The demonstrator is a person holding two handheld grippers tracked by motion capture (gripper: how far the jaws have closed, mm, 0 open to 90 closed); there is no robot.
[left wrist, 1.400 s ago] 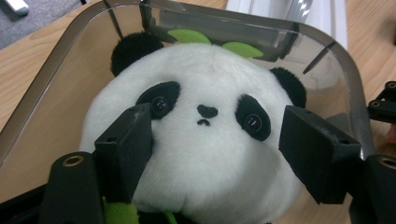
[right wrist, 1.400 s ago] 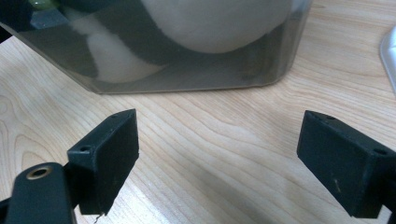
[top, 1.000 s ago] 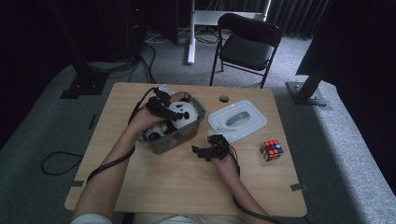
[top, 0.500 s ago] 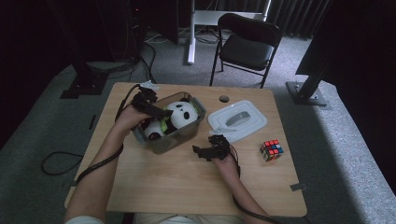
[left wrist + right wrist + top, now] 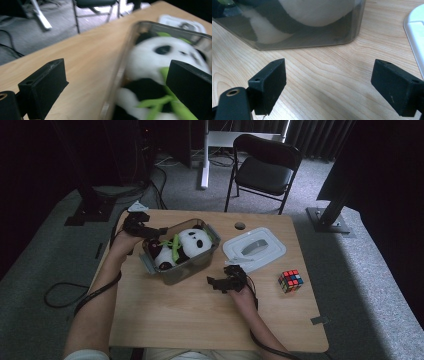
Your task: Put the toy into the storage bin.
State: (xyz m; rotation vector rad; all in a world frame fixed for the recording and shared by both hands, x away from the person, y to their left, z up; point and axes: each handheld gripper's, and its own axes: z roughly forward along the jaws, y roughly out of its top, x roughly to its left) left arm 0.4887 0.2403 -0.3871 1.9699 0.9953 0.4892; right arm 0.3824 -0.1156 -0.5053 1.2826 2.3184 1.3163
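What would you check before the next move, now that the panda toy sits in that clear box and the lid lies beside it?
1. Panda toy inside the clear box: ok; whether it sits low enough for closing, cannot tell.
2. Left hand-held gripper let go of the toy: ok, jaws have just been opening, wide now, straddling the box wall, pressing nothing.
3. Right hand-held gripper free to work: ok, open over bare table, nothing between its jaws.
4. White lid within easy reach: ok, flat beside the box, handle up.
5. Puzzle cube out of the way: ok, apart from lid and box.
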